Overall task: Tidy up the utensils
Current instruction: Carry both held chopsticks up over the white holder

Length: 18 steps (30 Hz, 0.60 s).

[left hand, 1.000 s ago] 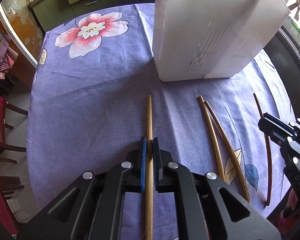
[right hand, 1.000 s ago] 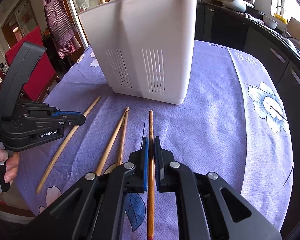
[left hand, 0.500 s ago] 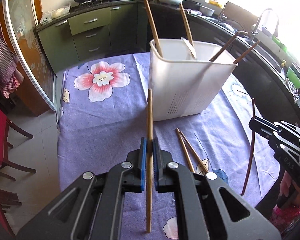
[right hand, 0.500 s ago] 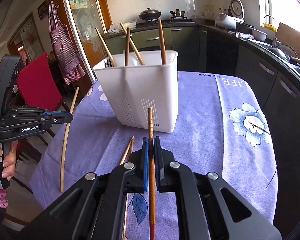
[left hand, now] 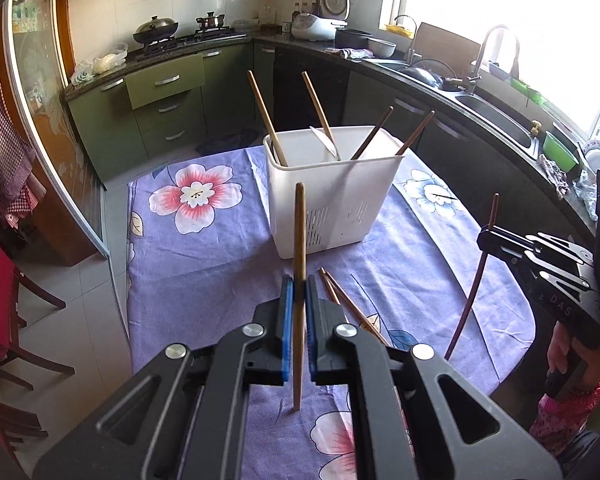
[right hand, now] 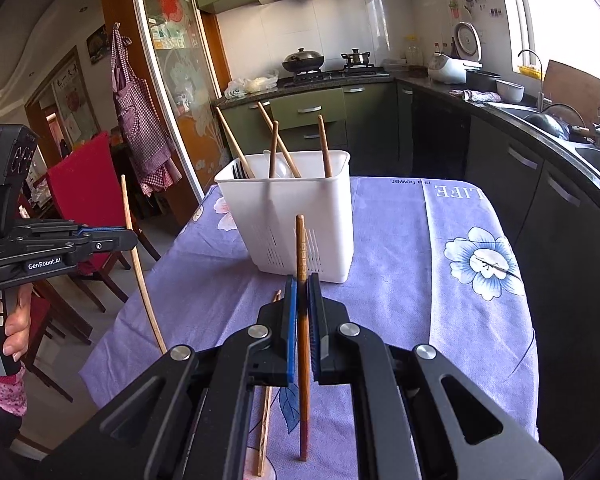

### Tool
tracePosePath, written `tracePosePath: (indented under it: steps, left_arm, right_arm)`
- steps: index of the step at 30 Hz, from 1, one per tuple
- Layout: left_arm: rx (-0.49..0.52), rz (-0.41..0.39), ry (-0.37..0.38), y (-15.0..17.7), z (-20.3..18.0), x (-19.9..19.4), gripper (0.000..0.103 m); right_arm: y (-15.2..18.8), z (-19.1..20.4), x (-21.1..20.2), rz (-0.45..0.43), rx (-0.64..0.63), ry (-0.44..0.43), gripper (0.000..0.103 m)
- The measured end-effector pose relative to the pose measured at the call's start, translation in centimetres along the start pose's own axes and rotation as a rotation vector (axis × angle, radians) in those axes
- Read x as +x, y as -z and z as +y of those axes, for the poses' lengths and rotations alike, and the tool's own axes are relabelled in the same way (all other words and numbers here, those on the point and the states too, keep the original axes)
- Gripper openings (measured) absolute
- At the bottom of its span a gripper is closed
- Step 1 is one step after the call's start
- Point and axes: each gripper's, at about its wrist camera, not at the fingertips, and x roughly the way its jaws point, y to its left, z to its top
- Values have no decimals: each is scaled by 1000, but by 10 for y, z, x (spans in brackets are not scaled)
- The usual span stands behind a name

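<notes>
The left hand-held gripper (left hand: 296, 296) is pinching a pale chopstick (left hand: 299, 248) that is standing nearly upright in the centre of the frame, long axis vertical. The right hand-held gripper (right hand: 302, 300) is clamping a darker chopstick (right hand: 302, 260), also pointing up. Behind both, the white utensil basket (left hand: 332, 204) is sitting on the purple tabletop (left hand: 204, 264), with two loose chopsticks (left hand: 342, 300) lying in front of it.

Right tongs (right hand: 302, 304) clamp a dark chopstick (right hand: 302, 344) — upright before the white caddy (right hand: 292, 220).
</notes>
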Motion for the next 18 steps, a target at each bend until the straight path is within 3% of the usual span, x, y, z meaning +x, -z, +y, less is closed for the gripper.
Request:
tracePosePath:
  steps: [18]
  left_arm:
    - [11,-39,27,-5,-4,-19,6]
  right_arm:
    - [-7,9,-17,-52,-9,-35,6]
